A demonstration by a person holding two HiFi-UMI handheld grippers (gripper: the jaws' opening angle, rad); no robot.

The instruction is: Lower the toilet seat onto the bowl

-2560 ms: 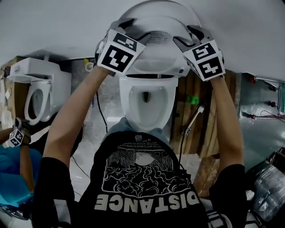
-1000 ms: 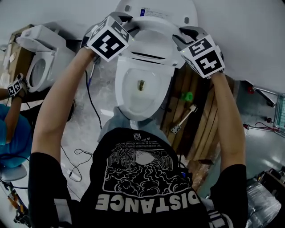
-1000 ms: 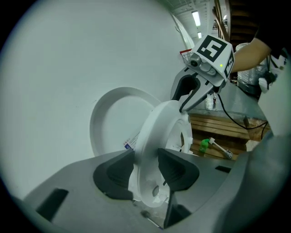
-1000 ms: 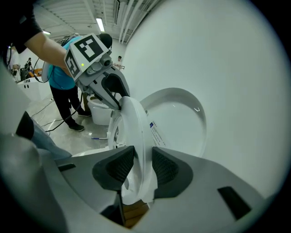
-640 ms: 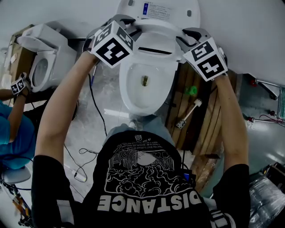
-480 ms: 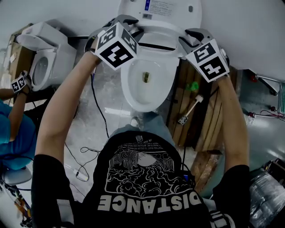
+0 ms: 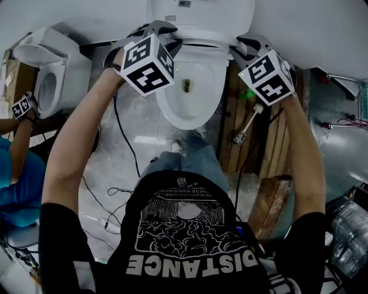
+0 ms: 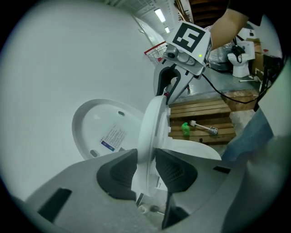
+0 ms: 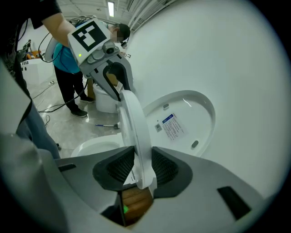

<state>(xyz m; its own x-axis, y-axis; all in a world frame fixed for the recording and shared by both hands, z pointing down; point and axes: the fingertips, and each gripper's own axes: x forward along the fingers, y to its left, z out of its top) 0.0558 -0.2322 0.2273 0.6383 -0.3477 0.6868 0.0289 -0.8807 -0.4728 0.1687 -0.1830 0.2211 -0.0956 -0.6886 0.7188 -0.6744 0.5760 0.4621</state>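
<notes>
The white toilet seat (image 7: 204, 41) stands raised and tilted forward, apart from the upright lid (image 7: 201, 11), above the bowl (image 7: 167, 109). My left gripper (image 7: 167, 34) has the seat's left side between its jaws, which are closing with the pads against it. In the left gripper view the seat (image 8: 152, 123) runs up from my left gripper (image 8: 146, 170) to the right gripper (image 8: 170, 88). My right gripper (image 7: 240, 49) is shut on the seat's right side. In the right gripper view the seat (image 9: 134, 123) sits pinched in my right gripper (image 9: 142, 168), with the lid (image 9: 182, 120) behind.
A second toilet (image 7: 49, 74) stands at the left, near a person in blue (image 7: 14, 172). Right of the bowl lie wooden pallets (image 7: 270, 132), a toilet brush (image 7: 247, 129) and a green object (image 7: 247, 95). Cables (image 7: 123, 143) trail over the floor.
The seat has come away from the lid and tilted forward with both grippers on its sides. The toilet now sits higher in the head view.
</notes>
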